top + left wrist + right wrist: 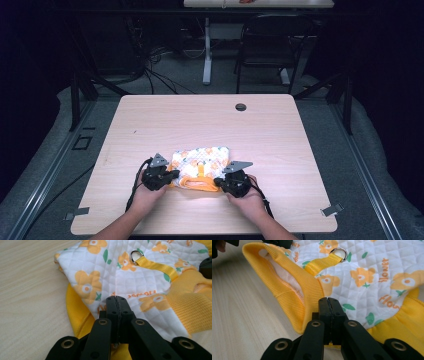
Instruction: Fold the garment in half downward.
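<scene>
Pale wood table point(280, 150) fills the mid of the high view, w/ a dark round hole point(241, 107) near its far edge. On its near half, centred btwn both hands, lies the quilted garment point(202, 165): white w/ orange flowers, yellow ribbed trim. Left gripper point(170, 179) sits at the garment's near-left edge, jaws pressed together w/ quilted cloth pinched btwn them in the left gripper view point(116, 312). Right gripper point(220, 181) sits at the near-right edge, jaws likewise clamped on the fabric by the ribbed band point(294, 290). Yellow webbing strap point(156, 265) runs across the quilt, ending in a small metal ring point(135, 257).
</scene>
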A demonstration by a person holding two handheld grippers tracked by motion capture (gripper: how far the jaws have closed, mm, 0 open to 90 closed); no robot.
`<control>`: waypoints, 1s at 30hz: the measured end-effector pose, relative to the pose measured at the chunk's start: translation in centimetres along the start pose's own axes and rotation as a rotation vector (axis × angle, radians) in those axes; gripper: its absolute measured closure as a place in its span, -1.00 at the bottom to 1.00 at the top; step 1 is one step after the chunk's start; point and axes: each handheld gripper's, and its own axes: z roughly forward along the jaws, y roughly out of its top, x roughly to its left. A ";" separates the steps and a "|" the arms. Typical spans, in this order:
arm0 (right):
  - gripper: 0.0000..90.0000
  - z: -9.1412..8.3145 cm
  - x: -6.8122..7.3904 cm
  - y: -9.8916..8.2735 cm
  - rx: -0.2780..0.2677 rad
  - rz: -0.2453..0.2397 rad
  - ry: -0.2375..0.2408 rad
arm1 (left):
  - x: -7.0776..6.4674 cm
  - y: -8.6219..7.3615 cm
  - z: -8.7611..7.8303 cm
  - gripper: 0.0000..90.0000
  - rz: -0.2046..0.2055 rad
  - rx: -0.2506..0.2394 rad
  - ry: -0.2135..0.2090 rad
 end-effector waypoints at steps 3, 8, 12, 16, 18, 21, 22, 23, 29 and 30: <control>1.00 0.1 -0.1 0.3 0.014 -0.016 -0.010 | 0.2 0.2 0.2 1.00 -0.010 -0.004 0.008; 1.00 0.8 -0.4 1.0 0.010 -0.028 -0.018 | 1.2 0.4 0.8 1.00 -0.047 -0.034 -0.001; 1.00 1.0 -0.7 1.3 0.010 -0.025 -0.030 | 1.5 0.5 1.0 1.00 -0.060 -0.043 0.005; 1.00 1.3 -0.9 1.7 0.011 -0.023 -0.035 | 1.7 0.8 1.1 1.00 -0.055 -0.034 0.018; 1.00 1.4 -1.0 1.8 0.012 -0.022 -0.041 | 1.7 1.1 1.2 1.00 -0.046 -0.027 0.031; 1.00 1.5 -1.2 1.9 0.015 -0.022 -0.045 | 1.8 1.3 1.5 1.00 -0.053 -0.031 0.040; 1.00 1.5 -1.2 1.9 0.011 -0.016 -0.045 | 1.8 1.3 1.5 1.00 -0.055 -0.030 0.039; 1.00 1.5 -1.2 1.9 0.011 -0.016 -0.045 | 1.8 1.3 1.5 1.00 -0.055 -0.030 0.039; 1.00 1.5 -1.2 2.0 0.008 -0.016 -0.047 | 1.6 1.4 1.4 1.00 -0.054 -0.031 0.047; 1.00 1.4 -1.2 2.0 0.003 -0.021 -0.050 | 1.6 1.5 1.2 1.00 -0.050 -0.031 0.037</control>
